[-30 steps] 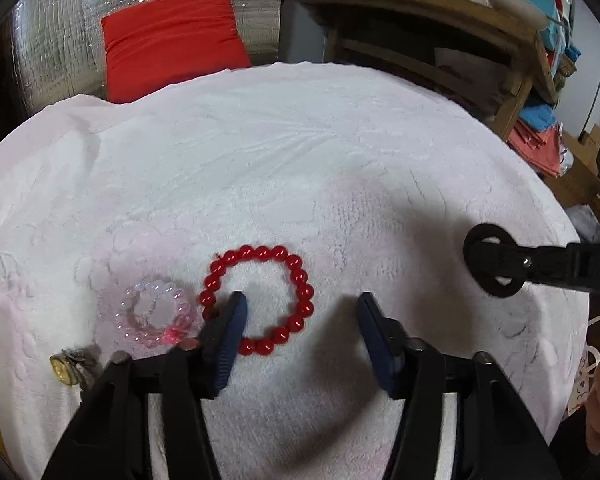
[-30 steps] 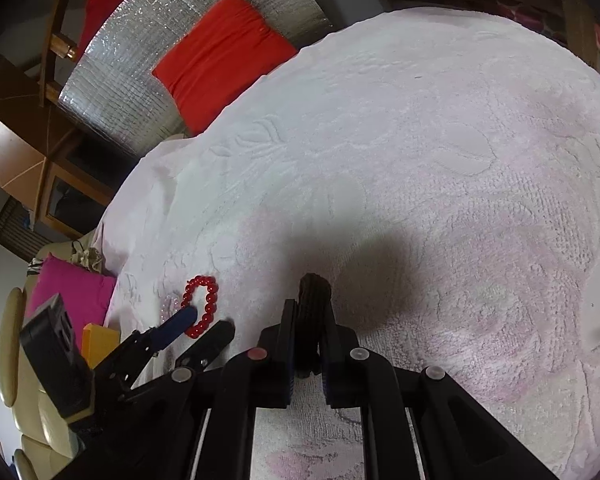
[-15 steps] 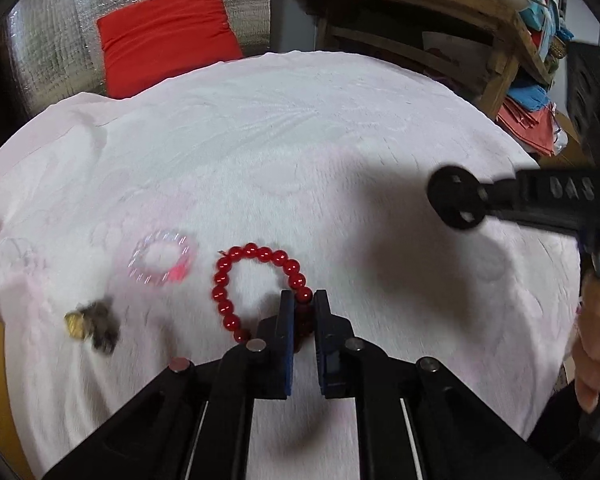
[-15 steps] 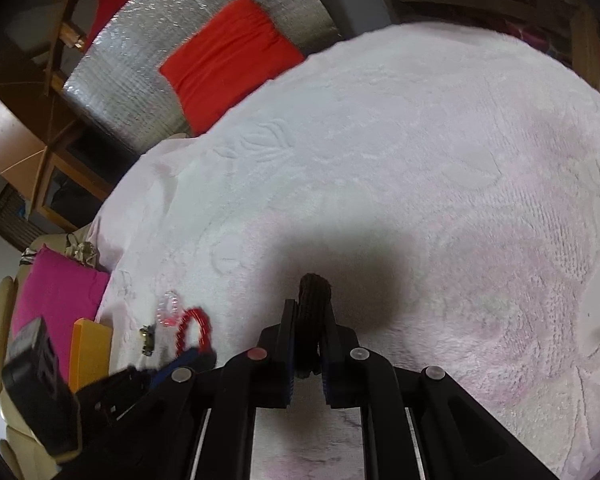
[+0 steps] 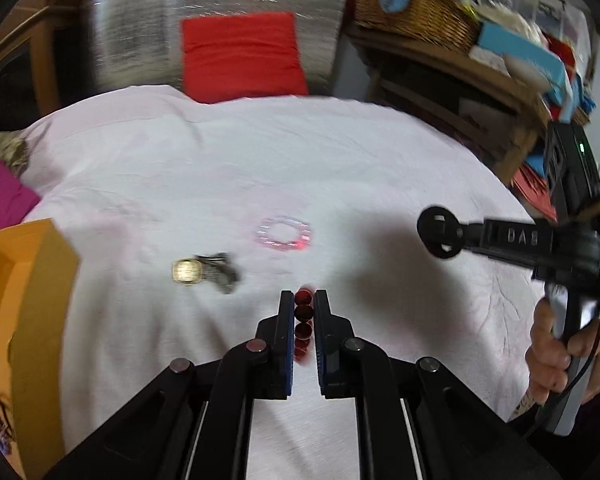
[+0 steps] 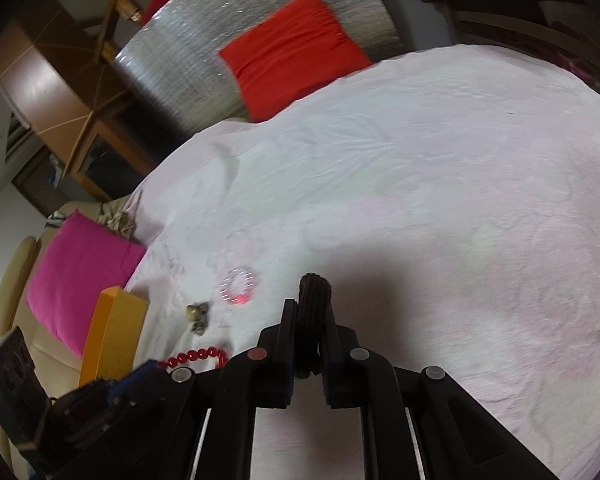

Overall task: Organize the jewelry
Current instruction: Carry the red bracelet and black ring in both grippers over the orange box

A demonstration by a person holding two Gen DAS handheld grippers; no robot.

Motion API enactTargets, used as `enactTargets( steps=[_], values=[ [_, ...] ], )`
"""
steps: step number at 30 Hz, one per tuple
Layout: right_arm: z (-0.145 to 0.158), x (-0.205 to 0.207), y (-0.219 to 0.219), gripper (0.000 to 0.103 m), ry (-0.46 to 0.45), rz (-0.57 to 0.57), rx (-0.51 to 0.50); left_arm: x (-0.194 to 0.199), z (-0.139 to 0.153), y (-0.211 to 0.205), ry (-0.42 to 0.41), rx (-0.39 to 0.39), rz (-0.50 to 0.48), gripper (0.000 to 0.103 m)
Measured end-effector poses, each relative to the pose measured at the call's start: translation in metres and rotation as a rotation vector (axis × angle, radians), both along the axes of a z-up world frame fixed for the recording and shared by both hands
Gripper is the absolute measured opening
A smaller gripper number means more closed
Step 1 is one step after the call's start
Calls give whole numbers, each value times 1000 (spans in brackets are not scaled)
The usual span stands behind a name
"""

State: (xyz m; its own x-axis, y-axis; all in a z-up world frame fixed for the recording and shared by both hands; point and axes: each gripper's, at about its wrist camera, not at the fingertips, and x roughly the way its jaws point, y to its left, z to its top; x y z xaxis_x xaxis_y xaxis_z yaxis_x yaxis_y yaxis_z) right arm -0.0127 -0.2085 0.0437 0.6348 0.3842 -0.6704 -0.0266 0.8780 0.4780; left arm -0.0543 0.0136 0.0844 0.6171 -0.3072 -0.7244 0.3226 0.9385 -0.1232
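The left gripper (image 5: 304, 300) is clamped on the red bracelet (image 5: 303, 320), lifted off the cloth (image 5: 340, 152) near the watch (image 5: 204, 272) and clear bracelet (image 5: 285, 234), while the right gripper (image 6: 310, 312) pinches a dark ring (image 6: 314, 292) between its jaws.

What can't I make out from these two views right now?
- Red bead bracelet: left wrist view, mostly hidden between the left tongs.
- Dark ring-shaped item in the right tongs: right wrist view, lower part hidden by the pads.
- Gold watch: motion-blurred.
- Orange box: cut off by the left edge.
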Motion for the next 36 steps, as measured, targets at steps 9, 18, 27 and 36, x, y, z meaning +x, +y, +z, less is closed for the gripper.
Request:
enactTargets(
  steps=[9,18,27,36],
  values=[
    [-1,-1,56,11,-5,98,-31,-16,23,44,-60,-52,80,9],
    [10,-13,105,11,-41,193,-43,-44,54,79,-156,-72,193,9],
    [29,-32,139,11,-97,261,-82,-89,90,126,-269,-90,344,9],
    [58,-35,232,11,-131,395,-110,-140,99,213,-314,-120,571,9]
  ],
)
